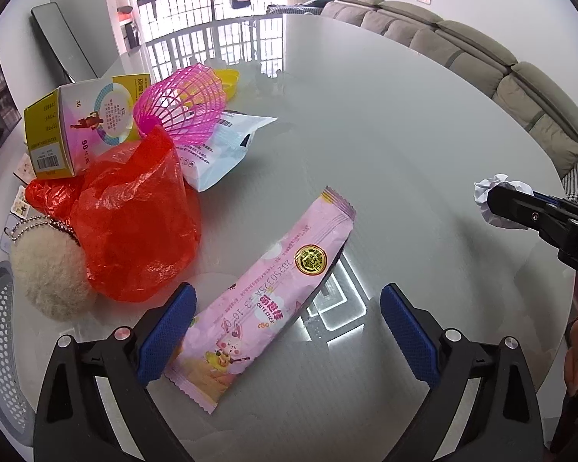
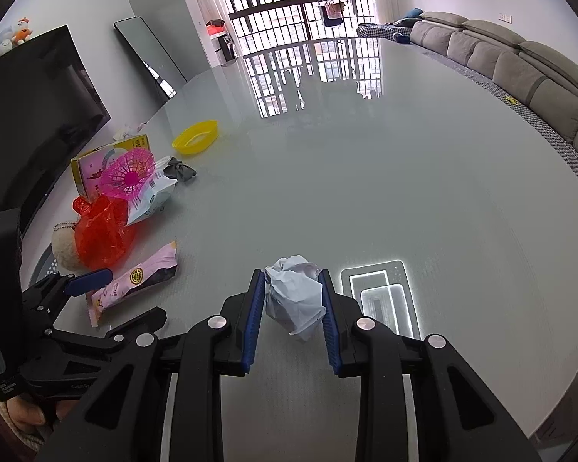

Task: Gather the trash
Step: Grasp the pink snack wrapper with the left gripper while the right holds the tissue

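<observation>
Left wrist view: left tongs (image 1: 285, 331) spread wide over the lower end of a pink snack wrapper (image 1: 266, 300) lying flat on the worktop (image 1: 385, 134); left pad touching or just beside its edge.
Only here: barcode on the yellow box (image 1: 54, 134); bead chain on the pompom (image 1: 50, 277).
Right wrist view: right tongs (image 2: 291, 308) closed narrow on a crumpled paper ball (image 2: 294, 296).
Only here: yellow bowl (image 2: 195, 136), looks empty; dark cloth (image 2: 179, 169).
Pile: red plastic bag (image 2: 100, 236), pink mesh basket (image 2: 129, 171) on its side.
</observation>
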